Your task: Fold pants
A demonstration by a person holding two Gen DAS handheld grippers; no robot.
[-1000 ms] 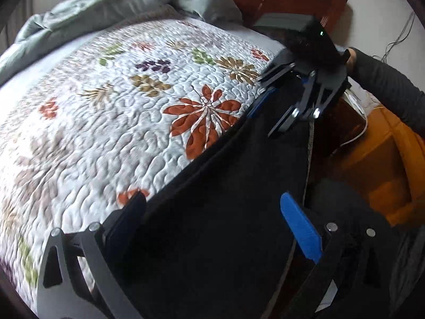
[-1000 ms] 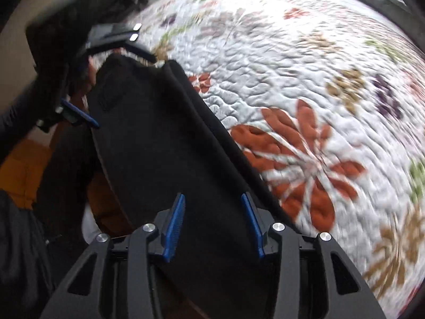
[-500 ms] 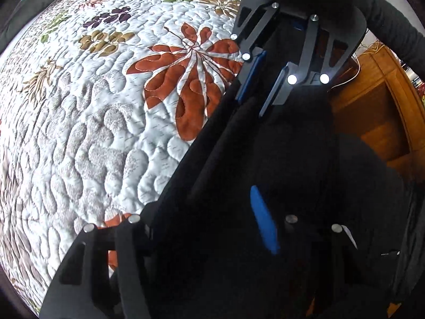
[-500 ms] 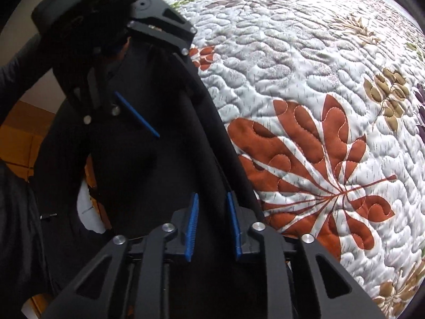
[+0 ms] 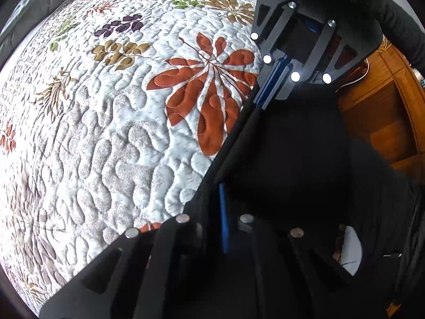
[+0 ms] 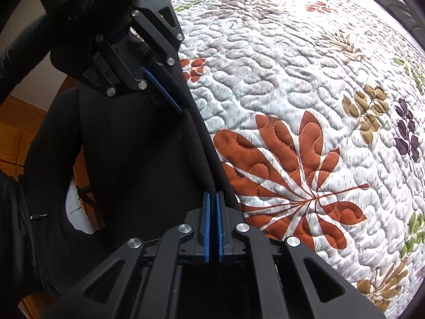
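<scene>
Bed: quilted cover [image 5: 111, 143], white with stitched leaf prints, fills the left and middle of the left wrist view; a large rust-red leaf [image 5: 212, 93] lies just beside the dark cloth.
Left claw: [image 5: 225, 220] low in its own view; one blue pad [image 5: 224, 212] shows with black cloth against it and the other pad is hidden behind the fabric, so it looks clamped on the cloth edge. Seen from the right wrist camera [image 6: 164, 93], it is closed on the same edge.
Pants: black pants [image 5: 292, 143], held taut along one long edge between the two claws; that edge runs beside the quilt, while the rest hangs toward the bed's side.
Right claw: [image 5: 273, 79] upper right of the left view, pads together on the pants edge; in its own view [image 6: 213, 226] the two blue pads nearly meet with cloth pinched between.
Background, right: wooden furniture [image 5: 382, 122] beyond the bed's side.
Progress: judged early. The garment is gripped and stretched, not yet laid flat; no finished fold shows. Laying it down and folding it over remain.
Edges and room: broad open quilt to the bed side of the pants; the bed's side and the wooden furniture close in on the other.
</scene>
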